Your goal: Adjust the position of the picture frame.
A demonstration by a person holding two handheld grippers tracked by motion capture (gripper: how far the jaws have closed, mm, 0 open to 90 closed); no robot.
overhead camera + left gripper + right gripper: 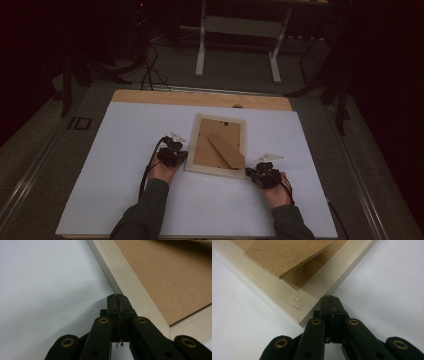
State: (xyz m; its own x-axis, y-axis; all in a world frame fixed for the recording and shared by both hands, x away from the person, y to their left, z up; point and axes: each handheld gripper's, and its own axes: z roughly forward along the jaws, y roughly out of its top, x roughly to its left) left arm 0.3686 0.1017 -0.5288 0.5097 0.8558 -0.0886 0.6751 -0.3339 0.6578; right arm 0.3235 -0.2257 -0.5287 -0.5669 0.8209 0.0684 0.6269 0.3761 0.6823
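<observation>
Picture frame (217, 146) lying face-down, mid-worktop (125, 150). Left gripper (173, 156), jaws closed, empty, being held against frame's left rail. Right gripper (261, 175), jaws closed, empty, being held at frame's near right corner.

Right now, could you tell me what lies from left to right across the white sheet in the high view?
left gripper → picture frame, face down, with its brown stand flap → right gripper

Left tongs (176, 156) and right tongs (256, 173) low, jaws pressed together, forearms apart.
</observation>
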